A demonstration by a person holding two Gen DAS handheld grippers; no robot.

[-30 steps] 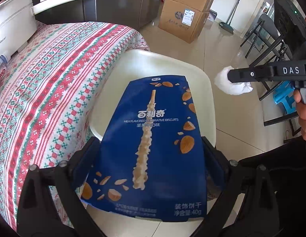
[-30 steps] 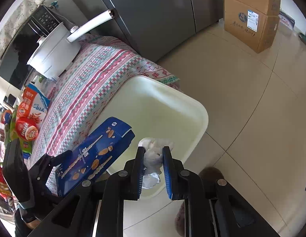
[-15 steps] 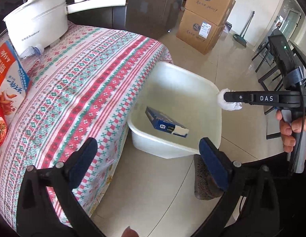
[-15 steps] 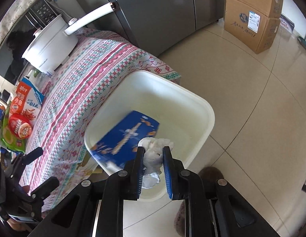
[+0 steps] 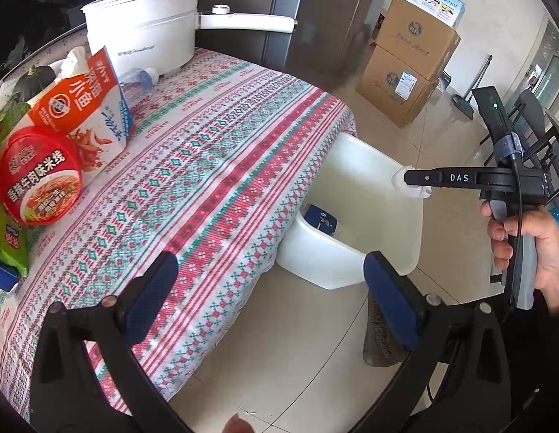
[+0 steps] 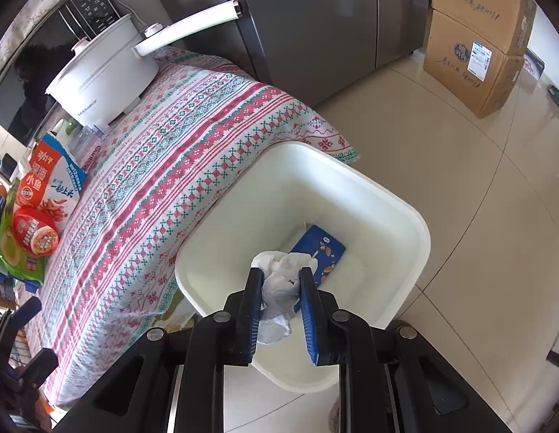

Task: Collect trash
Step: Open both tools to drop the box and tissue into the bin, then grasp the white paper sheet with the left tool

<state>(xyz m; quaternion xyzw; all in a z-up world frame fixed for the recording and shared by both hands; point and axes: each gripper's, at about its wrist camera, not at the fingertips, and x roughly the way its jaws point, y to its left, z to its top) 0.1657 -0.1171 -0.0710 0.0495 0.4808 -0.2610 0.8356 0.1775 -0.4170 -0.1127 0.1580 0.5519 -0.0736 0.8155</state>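
Observation:
A white plastic bin [image 6: 406, 209] stands on the floor against the table's end, with a blue biscuit box [image 6: 326, 249] lying in its bottom. My right gripper [image 6: 281, 276] hangs over the bin's near side with a crumpled white tissue [image 6: 277, 288] between its blue pads; the jaws are opening and the tissue still touches both pads. The left wrist view shows the same right gripper [image 5: 411, 177] and tissue [image 5: 398, 178] above the bin [image 5: 315, 252], and the box [image 5: 321, 218] inside it. My left gripper [image 5: 268, 267] is open and holds nothing, above the table's edge.
On the patterned tablecloth [image 5: 214, 166] stand a white pot with a long handle [image 5: 142, 32], an orange snack bag [image 5: 84, 108] and a red noodle cup [image 5: 37, 176]. Cardboard boxes [image 5: 406, 72] and dark chairs [image 5: 532, 122] stand on the tiled floor beyond.
My left gripper let go of the blue box, which dropped into the bin, then drew back and up toward the table. My right gripper moved over the bin, its jaws slightly wider.

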